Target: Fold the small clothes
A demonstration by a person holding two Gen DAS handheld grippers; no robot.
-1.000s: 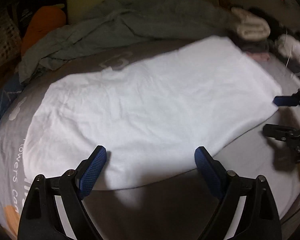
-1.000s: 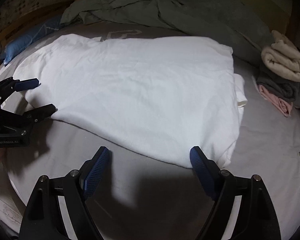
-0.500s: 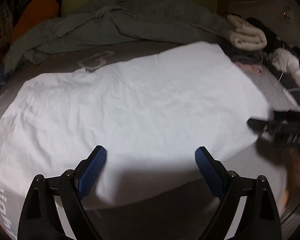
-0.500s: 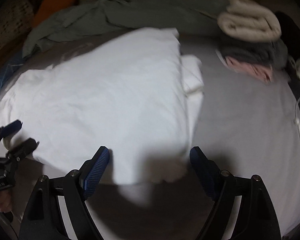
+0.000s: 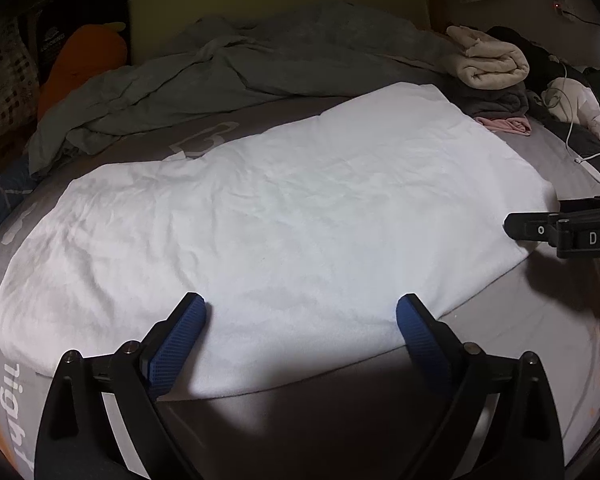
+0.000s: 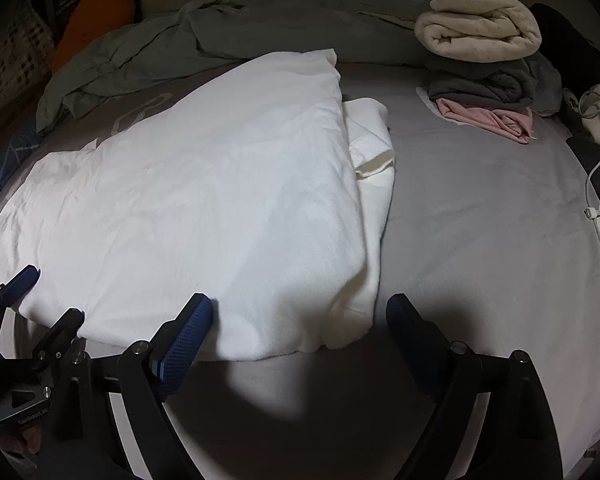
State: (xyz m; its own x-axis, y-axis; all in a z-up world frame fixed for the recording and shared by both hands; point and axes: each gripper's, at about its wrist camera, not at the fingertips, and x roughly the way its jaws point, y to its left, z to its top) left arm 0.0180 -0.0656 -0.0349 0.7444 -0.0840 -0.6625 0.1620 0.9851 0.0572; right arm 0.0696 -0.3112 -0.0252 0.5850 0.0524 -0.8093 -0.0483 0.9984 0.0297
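Now your left gripper (image 5: 300, 316) and right gripper (image 6: 299, 316), jaws just widening and empty, flank the white cotton garment's (image 5: 284, 216) lower-centre edge.

Both wrist views close, angled down; share white garment (image 5: 284, 216).

Your left black two-finger gripper with blue ribbed pads (image 5: 301, 322) is tipped down over the near edge of the white garment (image 5: 284, 216), jaws just opening wider, nothing pinched. Your right black gripper with blue pads (image 6: 299, 322) straddles that garment's near right corner, also just opening wider, empty.
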